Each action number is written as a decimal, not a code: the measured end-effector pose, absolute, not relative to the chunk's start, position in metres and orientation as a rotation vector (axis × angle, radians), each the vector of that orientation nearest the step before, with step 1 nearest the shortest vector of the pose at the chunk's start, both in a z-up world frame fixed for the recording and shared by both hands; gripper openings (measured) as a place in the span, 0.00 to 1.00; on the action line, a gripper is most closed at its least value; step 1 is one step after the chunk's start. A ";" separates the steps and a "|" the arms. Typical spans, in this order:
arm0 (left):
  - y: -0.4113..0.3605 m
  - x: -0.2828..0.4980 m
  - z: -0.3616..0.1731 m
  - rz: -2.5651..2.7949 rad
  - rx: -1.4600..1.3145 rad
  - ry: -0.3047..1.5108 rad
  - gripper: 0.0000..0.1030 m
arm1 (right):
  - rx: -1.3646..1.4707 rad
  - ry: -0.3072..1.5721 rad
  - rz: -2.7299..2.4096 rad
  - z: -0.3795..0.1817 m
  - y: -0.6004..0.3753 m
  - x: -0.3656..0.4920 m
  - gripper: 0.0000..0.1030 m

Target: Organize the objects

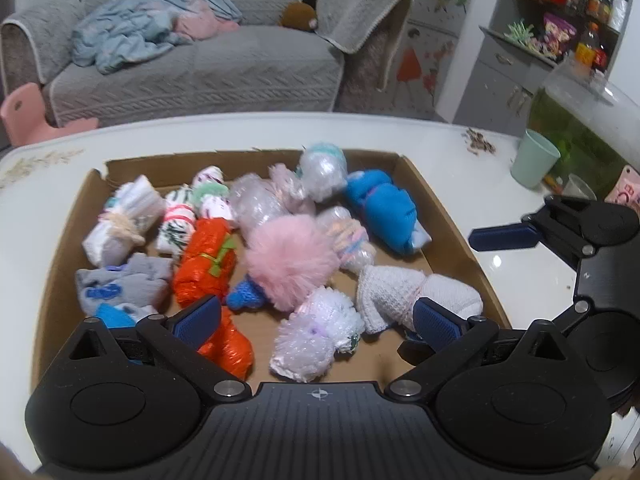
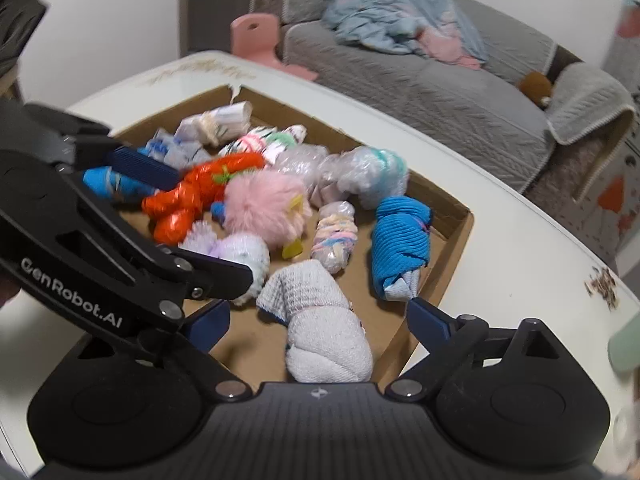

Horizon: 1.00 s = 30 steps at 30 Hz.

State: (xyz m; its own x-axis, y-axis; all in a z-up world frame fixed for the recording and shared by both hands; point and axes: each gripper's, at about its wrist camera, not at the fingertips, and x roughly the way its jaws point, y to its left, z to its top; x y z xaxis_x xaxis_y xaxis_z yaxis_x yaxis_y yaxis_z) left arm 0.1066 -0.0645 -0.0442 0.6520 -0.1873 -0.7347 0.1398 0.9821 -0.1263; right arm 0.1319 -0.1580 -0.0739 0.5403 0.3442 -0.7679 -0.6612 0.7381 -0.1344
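A shallow cardboard tray on the white table holds several rolled socks and wrapped bundles. Among them are a pink fluffy ball, an orange bundle, a blue rolled sock and a white rolled sock. My left gripper hangs open over the tray's near edge, above a lilac-white fluffy bundle, its pads clear of it. My right gripper is open too. The white rolled sock lies between its fingers without touching them. The left gripper crosses the right wrist view at the left.
A mint cup and a fish tank stand at the table's far right, with crumbs nearby. Beyond the table are a grey sofa with a blue blanket and a pink stool.
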 end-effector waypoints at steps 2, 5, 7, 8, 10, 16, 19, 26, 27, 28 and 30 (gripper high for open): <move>-0.063 0.101 -0.041 -0.164 -0.055 0.821 0.99 | -0.419 0.795 0.591 -0.072 -0.157 0.129 0.96; -0.060 0.093 -0.037 -0.144 -0.052 0.798 0.99 | -0.390 0.793 0.554 -0.070 -0.155 0.124 0.99; -0.057 0.086 -0.035 -0.128 -0.057 0.785 0.99 | -0.364 0.794 0.526 -0.070 -0.155 0.121 0.99; -0.055 0.082 -0.034 -0.121 -0.058 0.777 0.99 | -0.350 0.796 0.516 -0.070 -0.155 0.119 0.99; -0.052 0.076 -0.032 -0.112 -0.061 0.763 0.99 | -0.323 0.795 0.492 -0.071 -0.156 0.116 0.99; -0.042 0.050 -0.022 -0.065 -0.031 0.670 1.00 | -0.217 0.778 0.443 -0.067 -0.157 0.100 0.99; -0.036 0.039 -0.018 -0.041 -0.020 0.639 1.00 | -0.174 0.770 0.436 -0.065 -0.153 0.092 0.99; -0.019 0.016 -0.016 -0.028 0.005 0.571 1.00 | -0.131 0.751 0.448 -0.065 -0.136 0.074 0.99; -0.018 0.015 -0.016 -0.024 0.006 0.573 1.00 | -0.130 0.750 0.451 -0.066 -0.134 0.072 0.99; -0.016 0.013 -0.016 -0.021 0.007 0.575 1.00 | -0.132 0.749 0.451 -0.066 -0.132 0.071 0.99; -0.014 0.011 -0.015 -0.013 0.012 0.571 1.00 | -0.132 0.747 0.451 -0.066 -0.129 0.070 0.99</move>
State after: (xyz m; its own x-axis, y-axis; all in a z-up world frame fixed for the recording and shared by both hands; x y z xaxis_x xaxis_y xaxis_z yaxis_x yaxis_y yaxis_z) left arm 0.0107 -0.0135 -0.0154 0.8413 -0.0095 -0.5406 0.0161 0.9998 0.0075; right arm 0.0696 -0.1289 -0.0660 0.6437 0.3483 -0.6814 -0.4408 0.8966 0.0419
